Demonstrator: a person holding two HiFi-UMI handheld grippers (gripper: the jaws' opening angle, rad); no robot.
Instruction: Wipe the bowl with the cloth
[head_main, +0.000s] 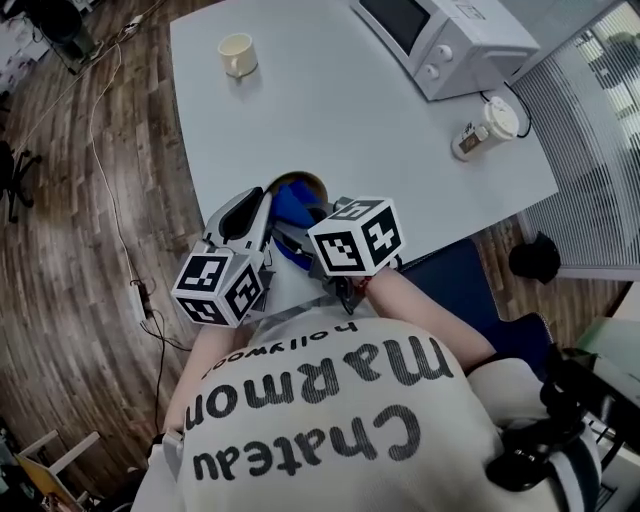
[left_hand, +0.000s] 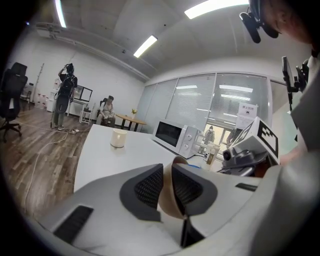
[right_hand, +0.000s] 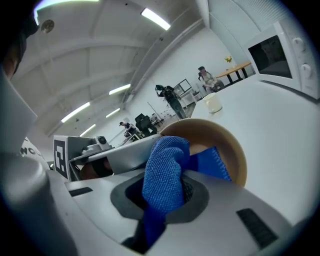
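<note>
Left gripper (left_hand: 167, 187) closed on the rim of the bowl (right_hand: 235, 150), bowl at the near edge of the surface (head_main: 350, 120), right gripper (right_hand: 160, 192) gripping the blue cloth (right_hand: 162, 175), cloth inside the bowl, mug (head_main: 237, 54) near far left corner, microwave (head_main: 445, 40) at far right corner.

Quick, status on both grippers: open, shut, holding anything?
Left gripper: closed on the bowl rim.
Right gripper: closed on the blue cloth.
</note>
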